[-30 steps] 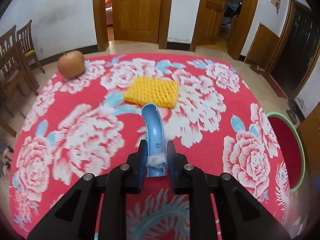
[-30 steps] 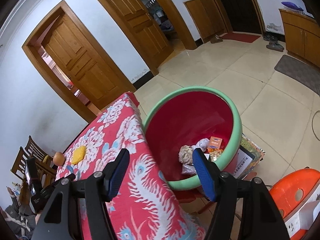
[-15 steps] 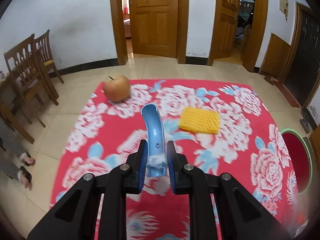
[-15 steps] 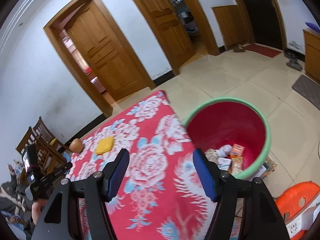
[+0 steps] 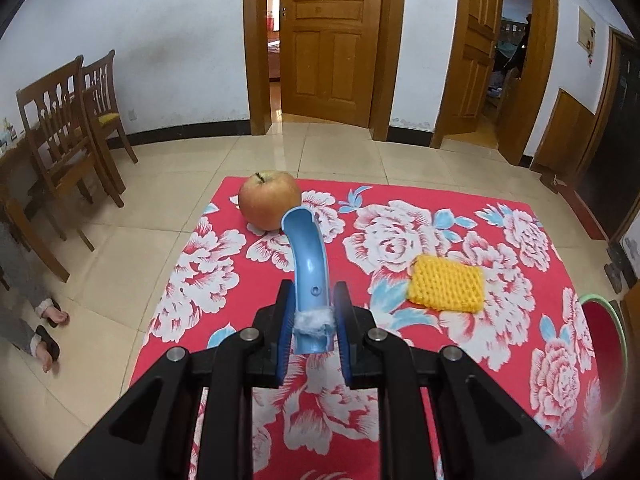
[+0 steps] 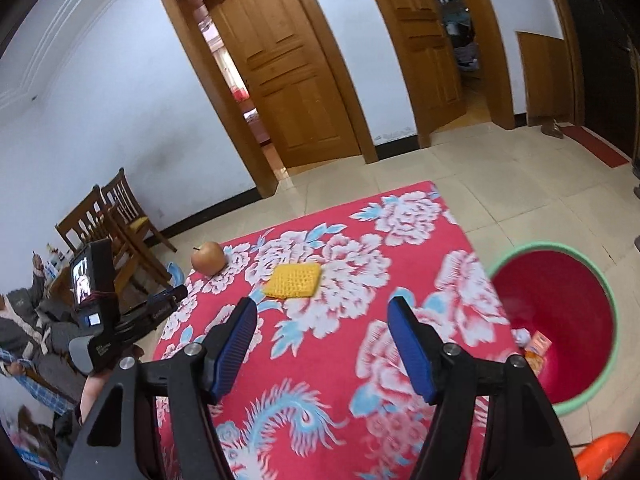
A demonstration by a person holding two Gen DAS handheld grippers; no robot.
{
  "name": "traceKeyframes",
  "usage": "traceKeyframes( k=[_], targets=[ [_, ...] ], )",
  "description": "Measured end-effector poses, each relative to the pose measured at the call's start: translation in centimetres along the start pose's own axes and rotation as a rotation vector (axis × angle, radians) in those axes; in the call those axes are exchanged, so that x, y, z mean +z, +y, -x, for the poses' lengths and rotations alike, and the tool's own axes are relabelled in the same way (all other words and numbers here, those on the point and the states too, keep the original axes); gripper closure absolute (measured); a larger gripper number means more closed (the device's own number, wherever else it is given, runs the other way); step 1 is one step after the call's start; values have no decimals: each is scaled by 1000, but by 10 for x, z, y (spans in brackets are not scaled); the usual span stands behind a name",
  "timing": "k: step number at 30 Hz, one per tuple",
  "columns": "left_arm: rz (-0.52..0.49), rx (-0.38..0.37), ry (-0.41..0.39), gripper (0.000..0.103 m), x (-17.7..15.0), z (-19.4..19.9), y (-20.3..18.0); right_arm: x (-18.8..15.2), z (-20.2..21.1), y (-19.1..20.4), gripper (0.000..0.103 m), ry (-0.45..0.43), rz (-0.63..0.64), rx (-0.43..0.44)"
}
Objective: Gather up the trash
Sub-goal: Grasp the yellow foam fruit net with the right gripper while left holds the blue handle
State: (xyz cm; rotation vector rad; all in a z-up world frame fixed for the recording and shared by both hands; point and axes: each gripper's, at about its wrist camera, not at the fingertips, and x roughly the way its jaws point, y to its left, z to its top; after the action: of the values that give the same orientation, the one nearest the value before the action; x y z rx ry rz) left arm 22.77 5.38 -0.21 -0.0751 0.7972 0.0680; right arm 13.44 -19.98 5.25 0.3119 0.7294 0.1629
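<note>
My left gripper (image 5: pixel 313 332) is shut on a curved light-blue plastic piece (image 5: pixel 307 264) that sticks up above the red floral tablecloth (image 5: pixel 400 380). An apple (image 5: pixel 269 205) sits at the table's far left corner, just beyond the blue piece's tip. A yellow foam net (image 5: pixel 446 286) lies flat to the right. In the right wrist view my right gripper (image 6: pixel 322 354) is open and empty above the table, with the foam net (image 6: pixel 293 280) and apple (image 6: pixel 207 257) beyond it. The red basin with green rim (image 6: pixel 560 328) holds some trash beside the table. The left gripper (image 6: pixel 132 312) shows at left.
Wooden chairs (image 5: pixel 68 128) stand at the left wall. A person's feet (image 5: pixel 46 332) are on the tiled floor at left. Wooden doors (image 5: pixel 332 40) are behind. An orange stool (image 6: pixel 600 452) sits near the basin.
My left gripper has swung left and back, so the apple is now ahead of the blue piece. My right gripper has swung from the basin to over the table.
</note>
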Motion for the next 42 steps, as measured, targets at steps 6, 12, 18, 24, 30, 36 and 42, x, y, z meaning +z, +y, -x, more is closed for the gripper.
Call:
traceKeyframes(
  k=[6,12,18,24,30,36,42],
  targets=[
    [7,-2,-4,84,-5,-19,3,5,-45,18,33,39,35,5],
    [12,9,-12,84,-11,-35,3,4,-97,31,37,96,86,-15],
    [42,12,-6,84,-17,-50,10,0,-143,31,44,136,105,-45],
    [68,26,15,84,-23,-61,19,-1,-176,28,45,171,91,-56],
    [53,24,23,84,-27,-66,15,-5,-192,26,51,182,95,-91],
    [56,22,27,84,-28,-67,16,-12,-204,31,60,189,127,-109],
    [59,19,44,84,-29,-69,16,-15,-206,36,68,180,163,-125]
  ],
)
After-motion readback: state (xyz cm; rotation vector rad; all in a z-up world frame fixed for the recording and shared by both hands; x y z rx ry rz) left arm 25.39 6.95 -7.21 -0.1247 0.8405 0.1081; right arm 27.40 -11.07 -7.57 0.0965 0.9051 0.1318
